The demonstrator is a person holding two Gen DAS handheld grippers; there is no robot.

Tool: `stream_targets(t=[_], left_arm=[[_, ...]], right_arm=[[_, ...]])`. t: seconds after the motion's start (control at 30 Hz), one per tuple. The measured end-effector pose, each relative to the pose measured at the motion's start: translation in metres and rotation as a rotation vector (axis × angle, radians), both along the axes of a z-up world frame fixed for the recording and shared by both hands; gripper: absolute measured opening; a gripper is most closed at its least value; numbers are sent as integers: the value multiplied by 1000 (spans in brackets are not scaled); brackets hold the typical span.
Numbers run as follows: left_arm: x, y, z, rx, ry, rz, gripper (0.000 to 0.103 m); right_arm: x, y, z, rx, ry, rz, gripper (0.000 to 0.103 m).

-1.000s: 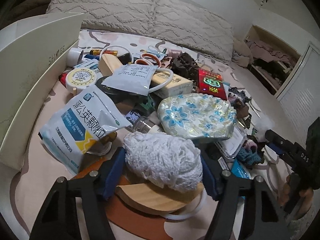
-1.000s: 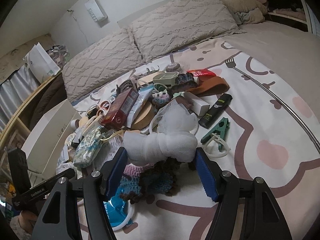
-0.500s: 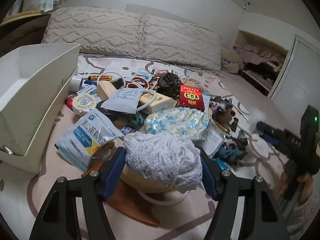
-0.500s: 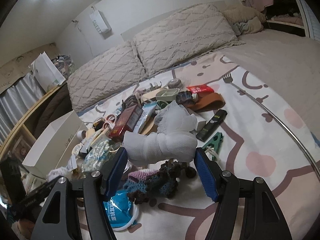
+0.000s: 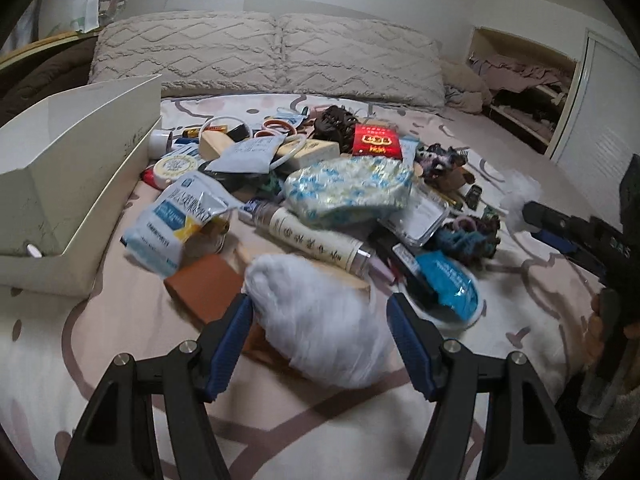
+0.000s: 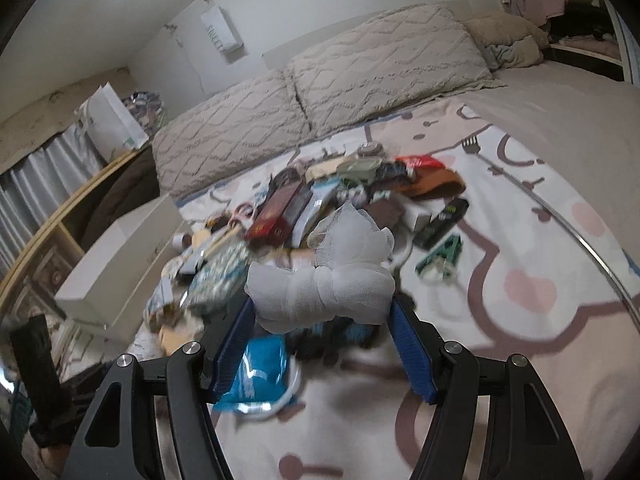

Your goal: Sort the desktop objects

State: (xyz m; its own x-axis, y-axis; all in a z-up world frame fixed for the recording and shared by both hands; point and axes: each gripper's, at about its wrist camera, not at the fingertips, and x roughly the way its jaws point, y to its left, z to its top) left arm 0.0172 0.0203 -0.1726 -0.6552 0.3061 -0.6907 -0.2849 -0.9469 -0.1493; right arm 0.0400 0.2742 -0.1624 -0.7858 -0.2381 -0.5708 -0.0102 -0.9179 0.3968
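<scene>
Bedding printed with brown and pink shapes fills both views, and on this bed [image 5: 120, 360] lies the jumble we are sorting, with two pale pillows [image 5: 272, 52] across the top of the frame.

Our left hand-held gripper [image 5: 320, 336], at the bottom centre of its view, has its blue pads against either side of a white mesh bundle [image 5: 320, 320]; motion blur leaves us unable to say how firmly it is pinched. Our right hand-held gripper [image 6: 322, 336] pinches a second white gauze wad [image 6: 332, 276], raised above the clutter at centre frame.

We judge the sorting barely begun. A white open box [image 5: 76, 176] stands at the left edge of the left view, and what we see of its interior holds almost nothing. Just beside it the heap is untouched: a blue-and-white medicine sachet [image 5: 176, 224], a floral pouch [image 5: 348, 192], a red packet [image 5: 376, 140], a long labelled tube [image 5: 316, 240], a blue wrapper [image 5: 448, 280] and dark yarn scrunchies [image 5: 468, 236] lower right. A green clip [image 6: 440, 256] and a black stick [image 6: 444, 220] lie apart toward the right of the right view. Nearly everything remains to place.
</scene>
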Motion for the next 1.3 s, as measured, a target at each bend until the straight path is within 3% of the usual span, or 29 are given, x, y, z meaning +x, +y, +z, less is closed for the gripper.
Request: stream_targets(t=[0.23,0.67,0.73,0.8,1.07,1.23,1.27,1.3], left_arm=[[7,5,-4,-9,-6,-17,70],[22,2,-16,100,-96,-69,70],[25,5,-14,109,-92,-91,70],[27,8,-13,119,-89,-116,70],[33,22,-7,162,-70,-217,70],[34,23,-4,129,-41,-197,70],[34,22,-4,120,-37,-186,74],[33,21,-4,105,-27,-167,86]], right_arm=[[21,-13,-12,50,-39,13,69],[23,-19,-34,77,-145,7,69],[23,-21,-34,96,-140,1,76],[24,-24,-32,121,-129,-3,95],[22,-20,-33,142,-142,-28,95],[17,-23,-35,184,-160,-34,95],[16,-24,-35,197,-161,-35,95],[16,-25,-35,208,-161,-34,95]])
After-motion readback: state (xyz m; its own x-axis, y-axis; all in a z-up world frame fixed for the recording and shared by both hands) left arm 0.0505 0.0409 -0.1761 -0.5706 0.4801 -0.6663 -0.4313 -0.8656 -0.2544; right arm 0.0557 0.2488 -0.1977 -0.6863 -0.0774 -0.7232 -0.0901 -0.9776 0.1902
